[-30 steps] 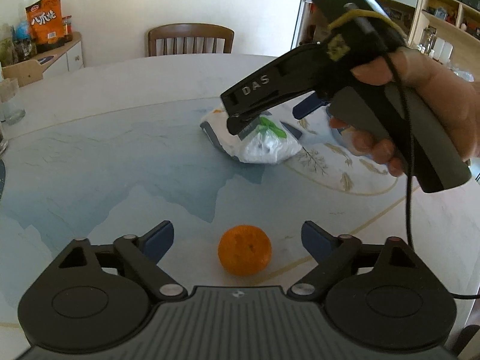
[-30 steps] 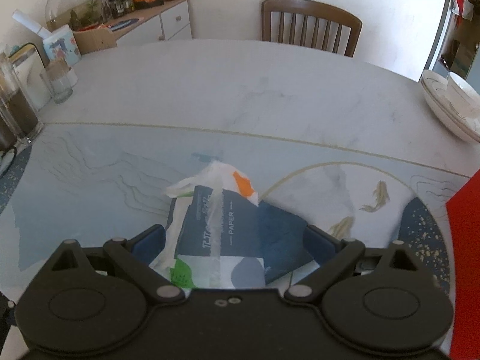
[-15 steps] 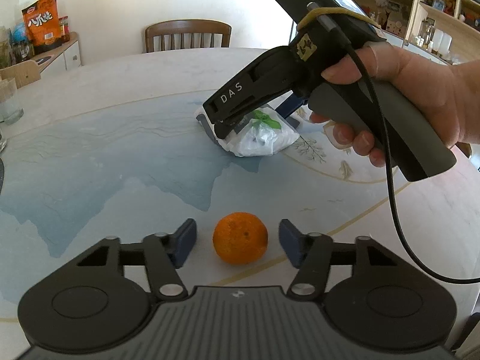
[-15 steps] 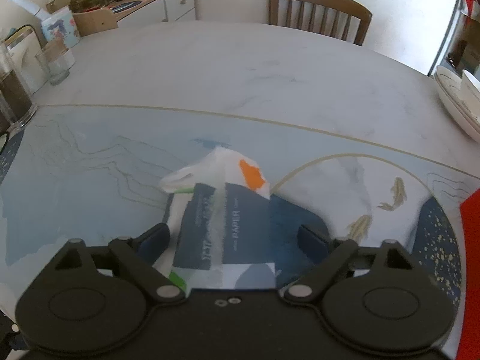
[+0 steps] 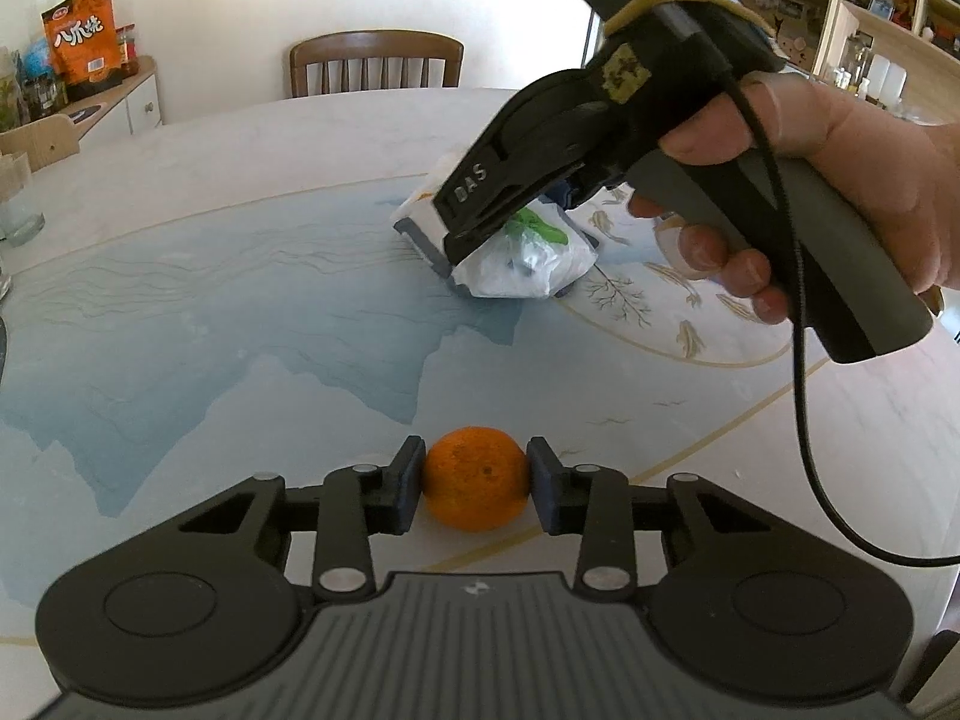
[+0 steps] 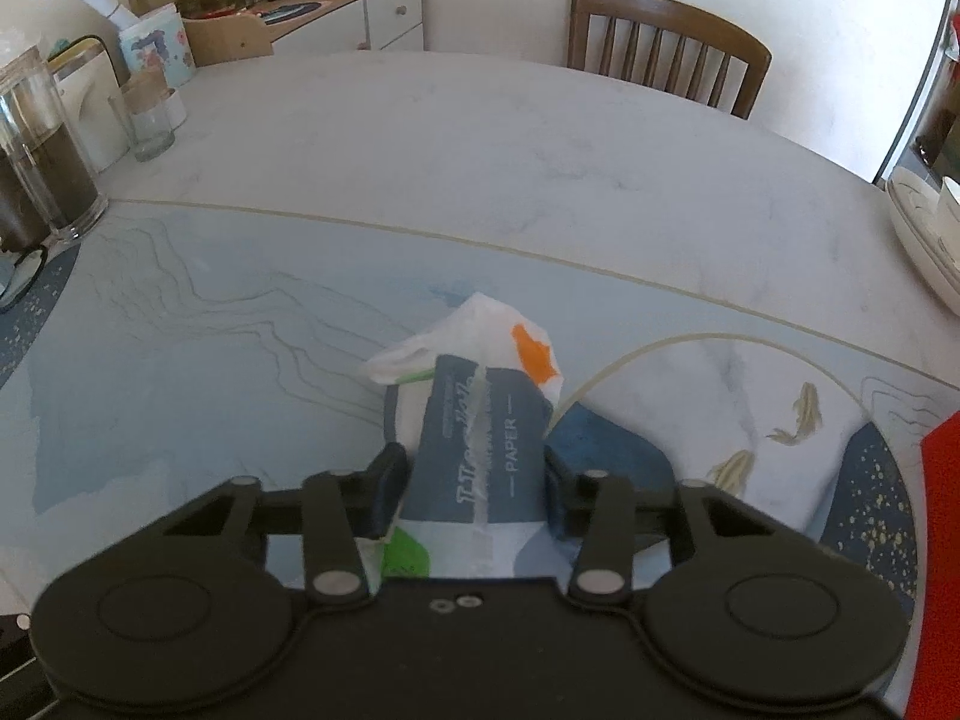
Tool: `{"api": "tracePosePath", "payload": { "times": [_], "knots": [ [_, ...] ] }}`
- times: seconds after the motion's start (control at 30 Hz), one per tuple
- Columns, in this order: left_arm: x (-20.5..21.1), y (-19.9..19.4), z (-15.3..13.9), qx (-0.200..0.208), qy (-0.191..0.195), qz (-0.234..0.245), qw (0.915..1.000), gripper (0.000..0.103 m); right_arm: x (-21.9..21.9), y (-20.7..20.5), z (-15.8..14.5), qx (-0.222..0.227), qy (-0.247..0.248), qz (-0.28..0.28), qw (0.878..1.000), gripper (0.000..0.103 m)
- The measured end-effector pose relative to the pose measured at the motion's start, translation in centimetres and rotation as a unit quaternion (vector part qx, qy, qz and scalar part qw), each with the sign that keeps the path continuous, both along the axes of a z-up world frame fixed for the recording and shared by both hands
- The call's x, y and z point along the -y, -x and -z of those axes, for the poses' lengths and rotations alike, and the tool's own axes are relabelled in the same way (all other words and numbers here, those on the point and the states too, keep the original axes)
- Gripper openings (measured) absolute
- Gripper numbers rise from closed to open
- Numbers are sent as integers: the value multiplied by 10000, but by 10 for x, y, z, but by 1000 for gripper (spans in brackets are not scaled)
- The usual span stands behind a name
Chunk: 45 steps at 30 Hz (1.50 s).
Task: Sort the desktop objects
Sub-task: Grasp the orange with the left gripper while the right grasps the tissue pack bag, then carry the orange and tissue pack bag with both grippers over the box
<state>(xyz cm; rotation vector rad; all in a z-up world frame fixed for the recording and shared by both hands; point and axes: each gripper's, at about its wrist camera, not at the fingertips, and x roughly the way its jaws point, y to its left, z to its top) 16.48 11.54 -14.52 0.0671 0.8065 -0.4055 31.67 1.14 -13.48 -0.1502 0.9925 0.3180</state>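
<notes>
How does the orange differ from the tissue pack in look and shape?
The orange is round and plain orange; the tissue pack is flat-sided, blue and white with print. The orange looks firm; the tissue pack has crumpled wrap. Each is clamped between gripper fingers: left gripper, right gripper.

left wrist — low over table (image 5: 240, 312) | right wrist — low, near | shared: tissue pack (image 5: 522, 258)
</notes>
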Motion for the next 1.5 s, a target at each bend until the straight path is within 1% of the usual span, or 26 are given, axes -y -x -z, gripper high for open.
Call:
{"api": "tracePosePath", "payload": {
  "times": [0.13,0.43,0.63,0.8,1.1,1.5],
  "knots": [
    [1,-1,-1,-39,-21,-31,10000,35,9,5,-2,7,38,109,9999,39],
    [2,-3,-2,-120,20,-146,9998,35,50,19,-8,-76,-47,399,9992,38],
    [7,-4,-4,-149,3,-241,9996,35,77,30,-21,-74,-213,486,9986,38],
    [14,-4,-12,-169,94,-419,9989,35,101,43,-38,16,-379,451,9983,38],
    [47,-6,-40,-56,269,-471,9985,35,145,58,-65,147,-642,387,9971,38],
    [114,-12,-81,225,481,-363,9979,35,217,65,-105,411,-933,325,9943,38]
  ]
}}
